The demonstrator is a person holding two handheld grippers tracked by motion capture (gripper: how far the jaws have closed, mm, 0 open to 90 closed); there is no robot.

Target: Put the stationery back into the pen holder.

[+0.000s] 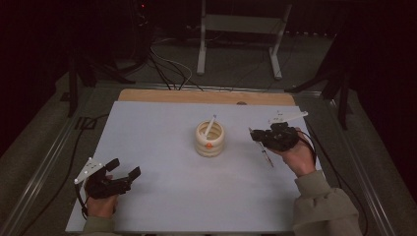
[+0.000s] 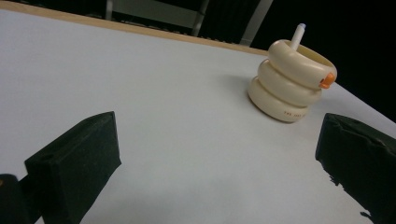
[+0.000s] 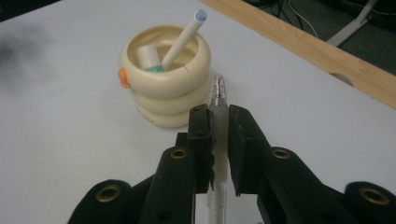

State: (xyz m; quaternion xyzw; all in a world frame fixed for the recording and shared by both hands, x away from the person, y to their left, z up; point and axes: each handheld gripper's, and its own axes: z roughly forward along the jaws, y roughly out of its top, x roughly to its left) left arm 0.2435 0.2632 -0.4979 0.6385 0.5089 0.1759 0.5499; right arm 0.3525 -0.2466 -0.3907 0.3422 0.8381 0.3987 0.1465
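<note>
Cream-coloured and built like three stacked rings, the pen holder (image 3: 164, 79) stands near the middle of the table (image 1: 162, 147), and I judge it is where the clear pen (image 3: 218, 121) has to go. My right hand-held gripper (image 3: 219, 116) has its jaws closed tight on this pen. The pen's long axis runs along the jaws, with its tip sticking out in front and pointing just past the right side of the holder. In the high view the pen (image 1: 265, 155) hangs slanted below the right hand-held gripper (image 1: 259, 137), and the holder (image 1: 210, 138) lies to its left, near but apart. So the right hand is much nearer; the left hand-held gripper (image 1: 123, 169) waits well apart at the near left corner, jaws wide open and holding nothing.

Inside the holder I see already a white pen (image 3: 184, 37) leaning, and a short white-green thing that I cannot identify. I think the pen must be turned more upright before it goes in.

White and bare is the table top, with a wooden strip (image 1: 206, 97) at the far edge. Behind it the room is dark, with cables (image 1: 167, 69) and a metal stand (image 1: 241, 34) on the floor.
</note>
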